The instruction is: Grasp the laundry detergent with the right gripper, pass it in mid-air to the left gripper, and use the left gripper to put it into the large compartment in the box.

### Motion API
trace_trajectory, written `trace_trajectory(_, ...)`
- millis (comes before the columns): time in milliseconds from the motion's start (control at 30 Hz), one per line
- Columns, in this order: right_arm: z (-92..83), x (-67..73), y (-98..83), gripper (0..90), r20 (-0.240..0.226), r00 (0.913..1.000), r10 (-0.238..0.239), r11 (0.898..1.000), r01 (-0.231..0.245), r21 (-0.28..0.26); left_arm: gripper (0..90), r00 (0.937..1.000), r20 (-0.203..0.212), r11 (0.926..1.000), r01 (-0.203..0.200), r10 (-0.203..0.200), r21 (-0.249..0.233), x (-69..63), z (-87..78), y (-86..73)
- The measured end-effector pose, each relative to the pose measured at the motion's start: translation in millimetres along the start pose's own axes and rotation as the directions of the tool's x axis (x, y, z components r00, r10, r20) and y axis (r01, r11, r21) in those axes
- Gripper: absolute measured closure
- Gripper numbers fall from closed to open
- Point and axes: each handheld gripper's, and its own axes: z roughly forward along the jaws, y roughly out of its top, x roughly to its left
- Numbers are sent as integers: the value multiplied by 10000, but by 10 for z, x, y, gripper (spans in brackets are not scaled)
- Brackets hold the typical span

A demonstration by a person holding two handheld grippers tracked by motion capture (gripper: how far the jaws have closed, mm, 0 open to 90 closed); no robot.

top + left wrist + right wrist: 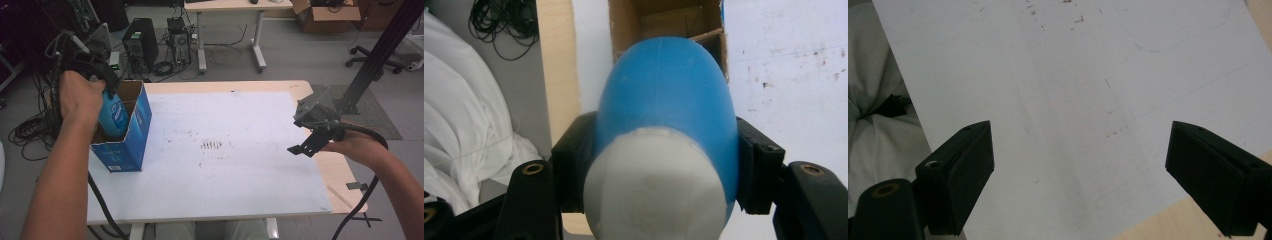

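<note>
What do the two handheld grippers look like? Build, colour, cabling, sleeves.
Both are black. The left gripper has blocky black jaw pads on rounded arms with brass-coloured screw inserts. The right gripper has the same wedge-like pads; in the high view it carries a grey three-cornered plate on top. A thick black cable trails from it. Forearms are bare, no sleeves.

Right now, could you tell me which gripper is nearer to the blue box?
Left. The left gripper holds a blue bottle in the blue box; the right gripper hovers open across the table.
</note>
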Motion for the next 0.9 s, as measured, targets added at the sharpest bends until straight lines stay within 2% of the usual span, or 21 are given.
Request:
trace_trajectory(233, -9, -11, -63, 115, 54, 9998, 206, 9997, -205, -108, 384, 9998, -30, 9998, -186, 186, -1, -56, 266, -34)
trace_trajectory(567, 3, -2, -96, 114, 1, 9995, 327, 9994, -327, -87, 384, 9993, 128, 9994, -341, 340, 102, -150, 546, -61)
trace_trajectory(800, 12, -5, -110, 114, -43, 9993, 373, 9993, -373, -92, 384, 9993, 201, 9993, -328, 324, 183, -133, 707, -95)
trace_trajectory(900, 10, -3, -103, 117, -125, 9991, 397, 9991, -399, -142, 384, 9987, 213, 9987, -458, 454, 209, -130, 770, -116)
